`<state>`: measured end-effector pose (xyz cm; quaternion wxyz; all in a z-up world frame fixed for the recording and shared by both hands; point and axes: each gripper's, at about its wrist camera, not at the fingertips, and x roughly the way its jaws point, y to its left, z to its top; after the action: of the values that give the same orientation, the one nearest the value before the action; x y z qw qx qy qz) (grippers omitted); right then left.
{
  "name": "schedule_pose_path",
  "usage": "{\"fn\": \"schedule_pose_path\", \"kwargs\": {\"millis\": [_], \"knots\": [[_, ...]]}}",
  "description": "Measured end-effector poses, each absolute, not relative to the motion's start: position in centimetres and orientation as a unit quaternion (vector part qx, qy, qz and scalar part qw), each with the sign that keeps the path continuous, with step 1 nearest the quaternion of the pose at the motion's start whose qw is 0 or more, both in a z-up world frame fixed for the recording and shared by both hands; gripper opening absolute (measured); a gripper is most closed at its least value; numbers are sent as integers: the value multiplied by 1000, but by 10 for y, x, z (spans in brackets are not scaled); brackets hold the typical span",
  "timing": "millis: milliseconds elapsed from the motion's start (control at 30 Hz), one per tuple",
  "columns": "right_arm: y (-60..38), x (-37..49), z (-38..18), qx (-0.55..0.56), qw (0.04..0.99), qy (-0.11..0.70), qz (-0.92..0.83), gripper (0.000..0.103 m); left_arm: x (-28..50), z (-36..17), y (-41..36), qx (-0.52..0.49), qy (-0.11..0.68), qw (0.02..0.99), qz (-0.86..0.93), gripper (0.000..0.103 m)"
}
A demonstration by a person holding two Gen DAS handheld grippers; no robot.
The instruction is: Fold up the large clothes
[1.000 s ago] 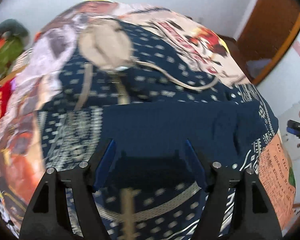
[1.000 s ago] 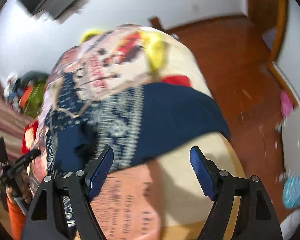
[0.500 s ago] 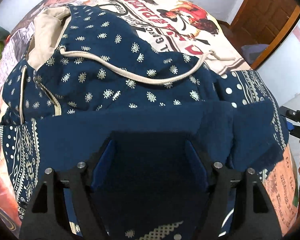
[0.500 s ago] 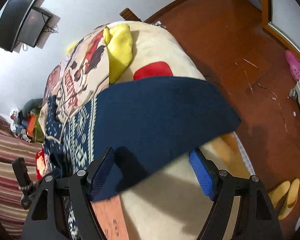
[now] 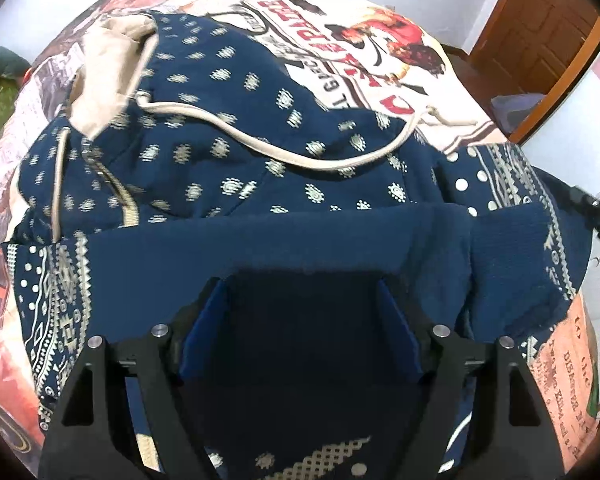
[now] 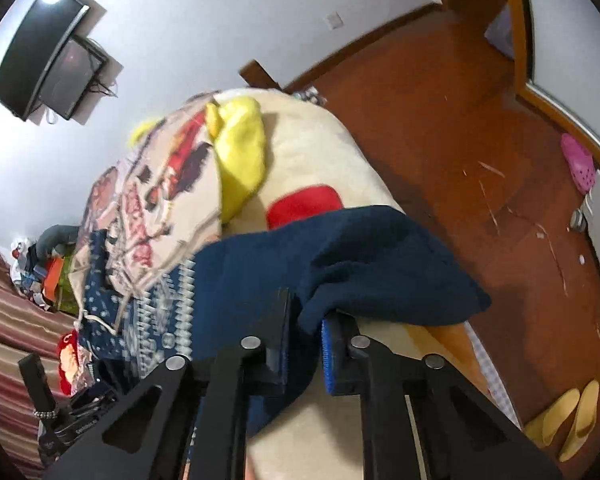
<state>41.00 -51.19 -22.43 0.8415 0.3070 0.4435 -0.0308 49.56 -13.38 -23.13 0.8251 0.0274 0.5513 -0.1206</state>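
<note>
Meanwhile right gripper (image 6: 305,336) clamps navy hoodie (image 5: 228,152) — left gripper (image 5: 300,328) spread — yellow cloth (image 6: 240,160) beyond.

A large navy-blue hooded garment with small cream motifs (image 5: 236,168) lies spread flat, its cream-lined hood and drawcord uppermost, plain navy lower part folded over the body; one plain corner (image 6: 364,264) bunches upward.
</note>
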Motion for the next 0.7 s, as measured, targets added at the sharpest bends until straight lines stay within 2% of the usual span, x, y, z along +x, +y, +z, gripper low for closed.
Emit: {"fn": "schedule_pose_path", "kwargs": {"millis": [400,567,700], "knots": [[-418,400,-83,240,902,345,97,6,467,-153,-73,-18,479,872,-100,76],[-342,404,-57,206,904,340,158,6,449,-127,-35,-30,451,887,-95,76],[-270,409,-67,161,898,362,193,6,434,-121,-10,-27,439,893,-89,76]]}}
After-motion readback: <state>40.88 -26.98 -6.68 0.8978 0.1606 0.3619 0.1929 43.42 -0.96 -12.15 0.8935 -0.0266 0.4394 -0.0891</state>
